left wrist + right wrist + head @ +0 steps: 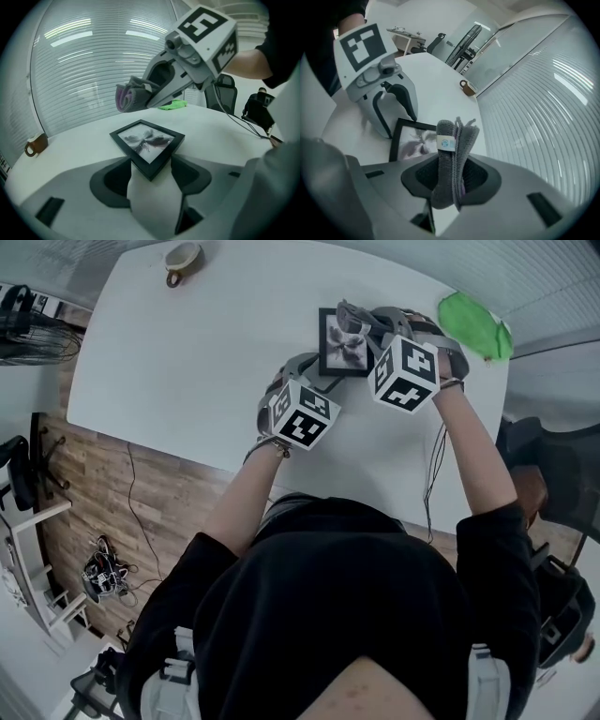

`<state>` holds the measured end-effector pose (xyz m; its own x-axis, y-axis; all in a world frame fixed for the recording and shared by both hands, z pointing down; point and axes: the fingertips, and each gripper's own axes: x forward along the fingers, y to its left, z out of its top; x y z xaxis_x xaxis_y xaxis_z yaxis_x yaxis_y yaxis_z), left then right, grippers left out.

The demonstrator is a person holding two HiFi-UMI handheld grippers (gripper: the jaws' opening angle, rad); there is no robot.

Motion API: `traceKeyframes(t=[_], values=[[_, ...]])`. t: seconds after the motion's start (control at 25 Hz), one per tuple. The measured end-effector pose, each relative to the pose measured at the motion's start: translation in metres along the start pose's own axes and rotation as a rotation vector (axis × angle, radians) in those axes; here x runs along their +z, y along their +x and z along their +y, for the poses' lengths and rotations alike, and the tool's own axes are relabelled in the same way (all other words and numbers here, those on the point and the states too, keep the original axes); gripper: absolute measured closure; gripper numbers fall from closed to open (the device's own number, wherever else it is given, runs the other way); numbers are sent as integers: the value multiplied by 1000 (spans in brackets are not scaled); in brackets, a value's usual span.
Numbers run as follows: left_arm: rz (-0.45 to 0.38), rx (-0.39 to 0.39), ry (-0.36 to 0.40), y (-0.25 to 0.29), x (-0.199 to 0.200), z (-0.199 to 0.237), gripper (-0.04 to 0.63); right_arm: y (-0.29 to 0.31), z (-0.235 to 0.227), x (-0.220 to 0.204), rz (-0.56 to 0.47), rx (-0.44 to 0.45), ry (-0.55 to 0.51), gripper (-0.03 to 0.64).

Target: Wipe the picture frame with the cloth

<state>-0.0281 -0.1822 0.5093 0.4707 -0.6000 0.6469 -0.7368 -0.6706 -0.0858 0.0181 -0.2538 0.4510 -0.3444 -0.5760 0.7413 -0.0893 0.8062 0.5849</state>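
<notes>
A black short-sleeved top (347, 606) fills the lower centre of the head view, with pale grey straps (174, 681) at its bottom corners. The left gripper (314, 371) and right gripper (356, 324) are light grey shells with dark linings. Each bears a white cube printed with black squares. A thin dark cable (429, 479) shows at right.

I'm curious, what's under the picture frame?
White table shows around the picture frame, whose near corner sits between the left tongs. The frame covers whatever lies directly beneath it.
</notes>
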Motion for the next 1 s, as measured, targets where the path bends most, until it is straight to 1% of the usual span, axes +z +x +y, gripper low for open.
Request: traceKeyframes(t=[0.16, 0.4, 0.6, 0.88, 1.0], values=[[5, -5, -6, 1, 0, -1, 316, 31, -14, 2, 60, 1, -99, 505], [1, -2, 0, 2, 0, -1, 318, 67, -9, 9, 77, 31, -142, 505], [3, -7, -2, 1, -1, 0, 318, 79, 2, 10, 100, 31, -241, 505], [2, -7, 1, 1, -1, 0, 318, 76, 5, 8, 94, 13, -259, 506], [2, -7, 0, 0, -2, 1, 318, 74, 9, 11, 94, 20, -267, 506]])
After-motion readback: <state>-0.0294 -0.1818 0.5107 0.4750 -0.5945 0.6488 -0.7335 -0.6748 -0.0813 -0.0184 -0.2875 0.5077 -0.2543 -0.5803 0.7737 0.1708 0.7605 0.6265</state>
